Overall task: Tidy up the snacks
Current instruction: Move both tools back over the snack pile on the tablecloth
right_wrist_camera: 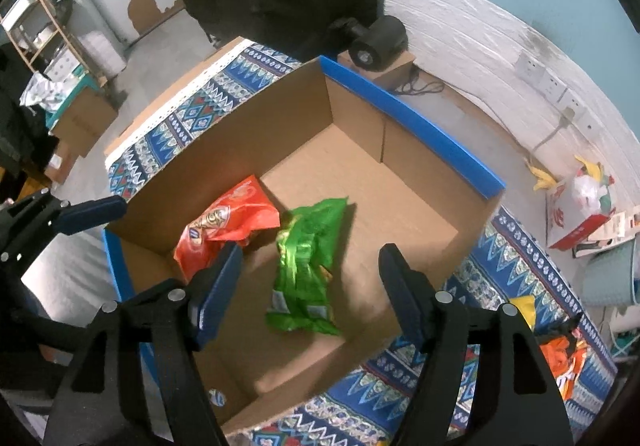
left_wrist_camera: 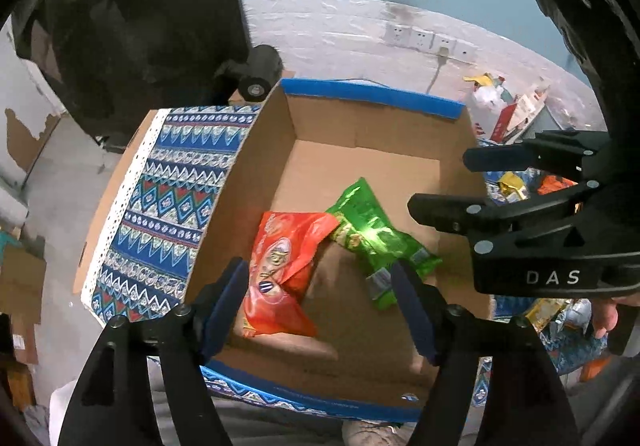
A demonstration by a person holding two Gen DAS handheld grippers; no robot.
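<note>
Cardboard box point(right_wrist_camera: 404, 162) w/ blue rim on patterned worktop point(right_wrist_camera: 532, 258) holds 2 snack bags: orange bag point(right_wrist_camera: 224, 226) by left wall, green bag point(right_wrist_camera: 306, 266) mid-floor, long axis front-to-back, corners overlapping. Left gripper point(left_wrist_camera: 320, 306) and right gripper point(right_wrist_camera: 310, 286) above box, fingers spread wide, holding nothing.

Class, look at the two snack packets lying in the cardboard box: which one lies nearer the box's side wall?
The orange-red packet. It lies close against the cardboard box's side wall, while the green packet lies out on the open floor, toward the middle.
</note>
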